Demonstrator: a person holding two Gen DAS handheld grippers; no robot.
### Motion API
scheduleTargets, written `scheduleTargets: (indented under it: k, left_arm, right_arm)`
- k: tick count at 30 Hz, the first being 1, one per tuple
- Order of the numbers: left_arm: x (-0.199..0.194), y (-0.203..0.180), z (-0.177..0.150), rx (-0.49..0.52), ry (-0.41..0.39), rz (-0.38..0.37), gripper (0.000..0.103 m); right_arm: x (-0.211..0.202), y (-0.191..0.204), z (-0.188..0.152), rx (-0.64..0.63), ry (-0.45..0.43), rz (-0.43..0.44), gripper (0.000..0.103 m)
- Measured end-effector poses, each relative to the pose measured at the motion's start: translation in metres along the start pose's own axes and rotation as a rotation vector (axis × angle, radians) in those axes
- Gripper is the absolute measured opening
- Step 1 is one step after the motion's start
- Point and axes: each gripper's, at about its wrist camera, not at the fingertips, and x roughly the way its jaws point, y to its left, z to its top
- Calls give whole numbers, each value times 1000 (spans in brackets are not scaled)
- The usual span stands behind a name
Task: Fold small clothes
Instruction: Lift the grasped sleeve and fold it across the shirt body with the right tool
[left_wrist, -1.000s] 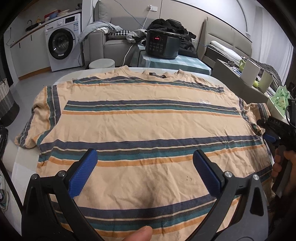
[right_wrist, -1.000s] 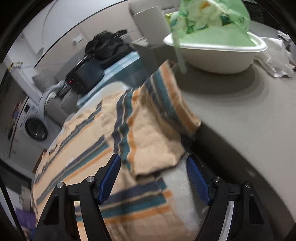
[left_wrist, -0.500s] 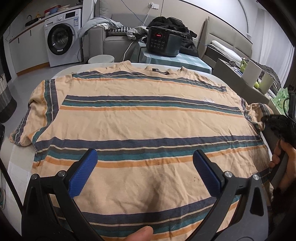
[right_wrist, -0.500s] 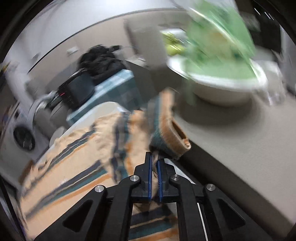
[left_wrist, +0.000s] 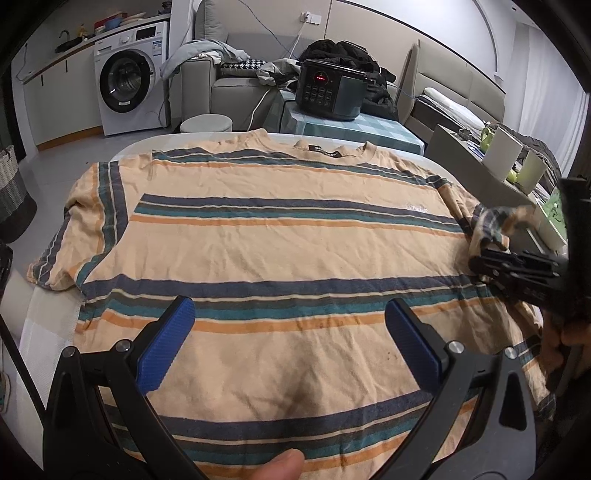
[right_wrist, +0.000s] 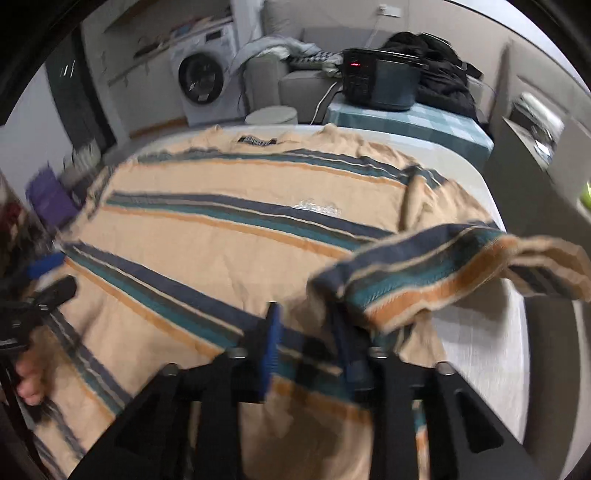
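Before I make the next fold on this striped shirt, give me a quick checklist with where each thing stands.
1. Peach cotton T-shirt with navy, teal and orange stripes lies flat on the white table: ok.
2. Its right sleeve is lifted and swung in over the body: ok.
3. Right gripper grip on that sleeve: not ok, its jaws are opening with cloth draped at them.
4. Left gripper free, open, nothing between its blue pads: ok.
5. Left sleeve spread out, not yet folded: ok.
6. Sleeve landing spot smooth: cannot tell, picture is blurred.
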Motion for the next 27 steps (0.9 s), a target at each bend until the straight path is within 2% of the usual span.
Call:
scheduleTargets:
  k: [1,6,14,17,22,25,27]
  left_arm:
    - [1,-1,2,-1,1,-9,102]
    - [8,-28,19,32,0,-115,102]
    - [21,-128,27,217,22,-292,102]
    - [35,-165,27,274,29,-318,102]
    - [62,-210,27,357,57,-310,101]
    - [74,-224,26,407,57,-314,97]
    - [80,-236,27,438,38,-316,88]
  right_arm:
    - [-9,-6,-5,42,-15,16,50]
    - [-48,-33,-29,188,-82,-3,51]
    - [-74,-94,-67,500,-116,-8,51]
    - [-67,-120,-69,638,-104,6,51]
    - [-54,-151,-59,821,-84,11,51]
    - [-49,-158,-62,891,-66,52,51]
    - [-50,-161,-66,929,-75,79,51]
